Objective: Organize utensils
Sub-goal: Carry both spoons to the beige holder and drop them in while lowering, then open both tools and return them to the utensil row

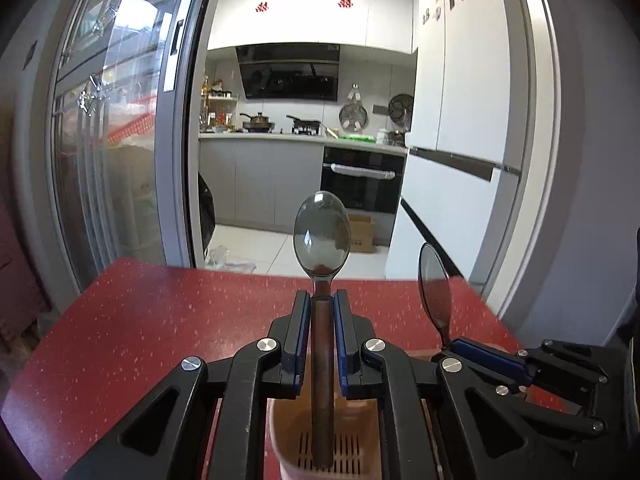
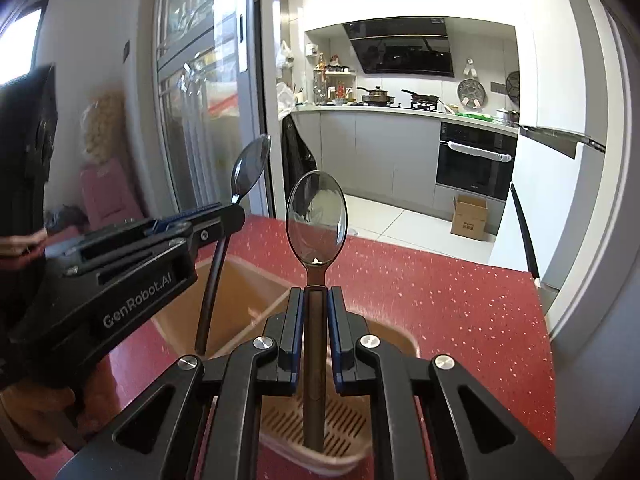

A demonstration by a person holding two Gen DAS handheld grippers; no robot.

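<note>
Surface: red speckled table (image 1: 140, 320), filling the lower frame.
On it: pale utensil holder (image 2: 256, 304) with slotted floor, lower centre of both views.

A: What sort of place is this?
B: A home kitchen: range hood (image 1: 291, 72) over a hob with pans (image 1: 258, 122), built-in oven (image 1: 362, 178), white fridge (image 1: 452, 120) with magnets, red-topped table (image 1: 160, 320) near a glass sliding door (image 1: 120, 140)
</note>
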